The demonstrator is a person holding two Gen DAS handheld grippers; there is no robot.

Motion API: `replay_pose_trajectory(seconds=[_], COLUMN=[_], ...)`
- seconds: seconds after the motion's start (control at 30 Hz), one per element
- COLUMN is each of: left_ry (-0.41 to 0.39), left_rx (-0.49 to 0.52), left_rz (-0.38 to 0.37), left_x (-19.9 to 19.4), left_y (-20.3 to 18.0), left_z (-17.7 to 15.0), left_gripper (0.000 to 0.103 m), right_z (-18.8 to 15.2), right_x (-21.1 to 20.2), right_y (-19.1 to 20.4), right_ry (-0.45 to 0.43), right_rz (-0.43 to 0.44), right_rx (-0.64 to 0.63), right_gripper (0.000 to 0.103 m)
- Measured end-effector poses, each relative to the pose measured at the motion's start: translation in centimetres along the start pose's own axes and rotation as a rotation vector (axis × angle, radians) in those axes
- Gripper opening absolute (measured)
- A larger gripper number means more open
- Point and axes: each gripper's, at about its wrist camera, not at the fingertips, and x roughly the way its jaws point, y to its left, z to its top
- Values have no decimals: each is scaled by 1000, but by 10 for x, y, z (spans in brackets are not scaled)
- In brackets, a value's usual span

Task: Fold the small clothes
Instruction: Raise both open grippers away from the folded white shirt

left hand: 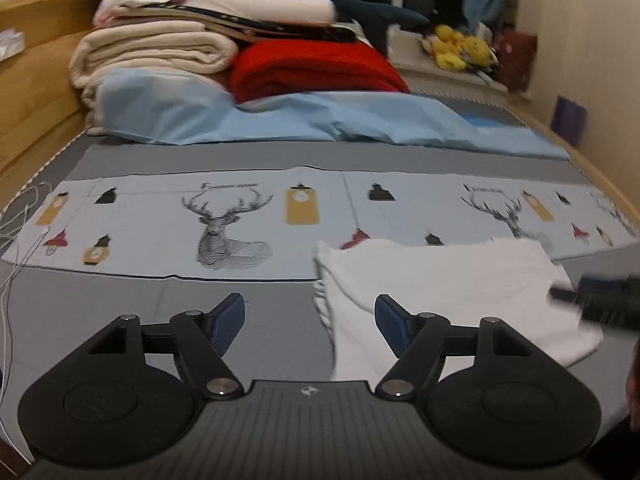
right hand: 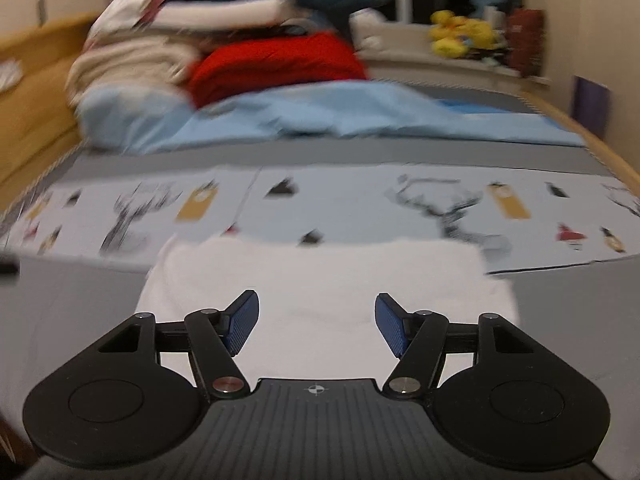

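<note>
A small white garment (left hand: 452, 288) lies flat on the grey bed sheet, partly folded, with a striped edge showing at its left side. My left gripper (left hand: 310, 320) is open and empty, low over the garment's left edge. The garment also shows in the right wrist view (right hand: 320, 280), spread out ahead. My right gripper (right hand: 316, 322) is open and empty just above the garment's near part. The right gripper shows as a dark blurred shape (left hand: 600, 300) at the right in the left wrist view, over the garment's right edge.
A deer-print cloth strip (left hand: 224, 220) lies across the bed beyond the garment. A light blue sheet (left hand: 320, 120), a red blanket (left hand: 316, 68) and stacked folded bedding (left hand: 160, 48) sit at the far end. A wooden bed frame (left hand: 36, 104) runs along the left. White cords (left hand: 20, 240) hang at the left.
</note>
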Motion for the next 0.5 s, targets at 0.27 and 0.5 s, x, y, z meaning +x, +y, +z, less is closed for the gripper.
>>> replay_pose_trajectory(seconds=[0.27,0.5], left_ry=[59,87], left_rx=[-109,-129], left_rz=[77,86], left_x=[11,14], left_y=[52,70], left_z=[-1,-5], left_gripper=[77,77], right_z=[-29,-49], right_x=[33,55], right_y=[79,138], right_ry=[97,132], right_rz=[112,251], right_rx=[-169,-308], right_gripper=[14,9])
